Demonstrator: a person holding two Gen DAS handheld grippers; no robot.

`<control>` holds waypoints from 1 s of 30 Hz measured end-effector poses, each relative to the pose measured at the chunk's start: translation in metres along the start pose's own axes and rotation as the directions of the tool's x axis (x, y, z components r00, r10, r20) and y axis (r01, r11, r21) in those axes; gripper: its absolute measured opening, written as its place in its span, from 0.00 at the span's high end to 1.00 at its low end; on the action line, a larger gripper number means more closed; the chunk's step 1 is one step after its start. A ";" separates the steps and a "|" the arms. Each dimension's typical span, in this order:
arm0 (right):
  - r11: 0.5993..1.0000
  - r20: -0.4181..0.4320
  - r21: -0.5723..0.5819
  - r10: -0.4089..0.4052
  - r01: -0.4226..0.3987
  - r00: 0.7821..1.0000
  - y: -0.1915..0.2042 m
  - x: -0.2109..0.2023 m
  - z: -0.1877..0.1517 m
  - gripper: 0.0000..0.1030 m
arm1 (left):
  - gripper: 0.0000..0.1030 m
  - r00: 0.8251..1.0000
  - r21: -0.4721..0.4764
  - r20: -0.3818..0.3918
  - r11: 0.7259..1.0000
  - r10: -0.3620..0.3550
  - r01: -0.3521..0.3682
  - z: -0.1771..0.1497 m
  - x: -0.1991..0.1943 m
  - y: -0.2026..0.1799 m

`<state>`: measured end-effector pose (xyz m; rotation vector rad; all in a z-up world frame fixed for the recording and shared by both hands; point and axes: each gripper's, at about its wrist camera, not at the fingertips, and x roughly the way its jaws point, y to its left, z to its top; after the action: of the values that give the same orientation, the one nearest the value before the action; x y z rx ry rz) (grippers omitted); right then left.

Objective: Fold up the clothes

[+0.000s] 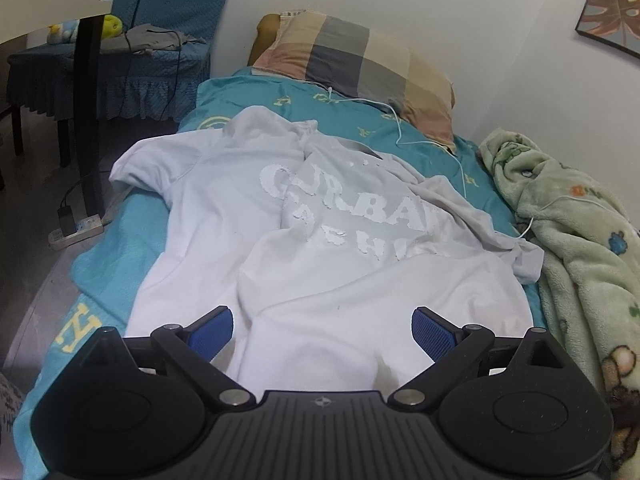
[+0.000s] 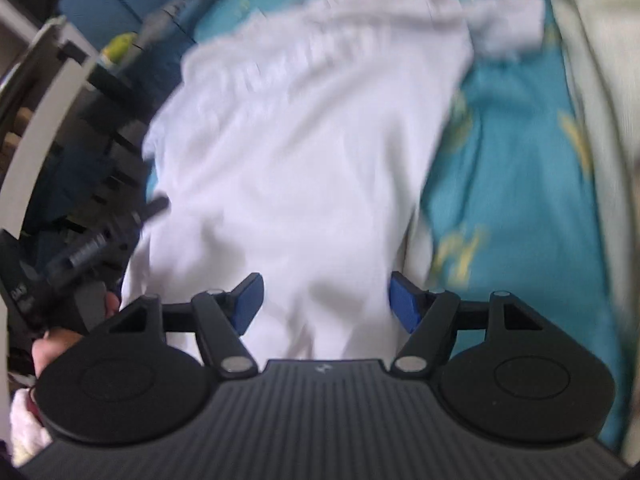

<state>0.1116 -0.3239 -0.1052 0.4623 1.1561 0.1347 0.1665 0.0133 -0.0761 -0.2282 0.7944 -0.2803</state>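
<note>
A white T-shirt [image 1: 280, 232] with cracked white lettering lies rumpled on the teal bed sheet [image 1: 352, 116], its hem toward me and one sleeve at the left. My left gripper [image 1: 322, 334] is open, its blue pads [image 1: 212, 336] wide apart just above the shirt's near hem. In the right wrist view the same shirt [image 2: 304, 152] is blurred. My right gripper [image 2: 326, 304] is open over the shirt's near end, holding nothing. The left gripper [image 2: 80, 256] shows at the left edge of that view, held by a hand.
A plaid pillow [image 1: 360, 64] lies at the bed's head with a white cable [image 1: 400, 128] trailing from it. A green fleece blanket [image 1: 580, 240] is bunched along the wall side. A blue-covered chair [image 1: 120, 64] and a power strip [image 1: 76, 232] stand left of the bed.
</note>
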 end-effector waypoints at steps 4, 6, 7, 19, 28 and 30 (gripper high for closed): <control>0.984 -0.012 0.081 -0.158 0.158 0.987 -0.006 0.006 -0.024 0.33 | 0.05 0.999 -0.066 -0.044 0.998 0.014 -0.017 -0.001 -0.011 0.020; 0.981 -0.036 0.090 -0.171 0.174 0.985 -0.005 0.012 -0.033 0.31 | 0.05 0.999 -0.096 -0.046 0.995 0.020 -0.024 -0.001 -0.017 0.029; 0.984 -0.063 0.079 -0.157 0.161 0.986 -0.002 0.017 -0.037 0.34 | 0.05 0.999 -0.097 -0.040 0.995 0.022 -0.026 0.001 -0.020 0.032; 0.866 -0.245 -0.429 -0.384 0.256 0.890 0.051 -0.014 -0.028 0.96 | 0.05 0.999 -0.118 -0.005 0.992 -0.044 0.043 0.008 -0.034 0.037; 0.929 -0.253 -0.315 -0.279 0.193 0.926 0.015 -0.029 -0.025 0.96 | 0.05 0.993 -0.051 -0.102 0.996 0.062 -0.067 -0.002 -0.064 0.060; 0.932 -0.242 -0.313 -0.264 0.182 0.934 0.015 -0.030 -0.024 0.96 | 0.05 0.985 -0.045 -0.144 0.994 0.094 -0.101 -0.005 -0.072 0.070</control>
<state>0.0793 -0.3137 -0.0809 0.0498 1.4342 0.1682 0.1261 0.1027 -0.0530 -0.2196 0.9515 -0.1850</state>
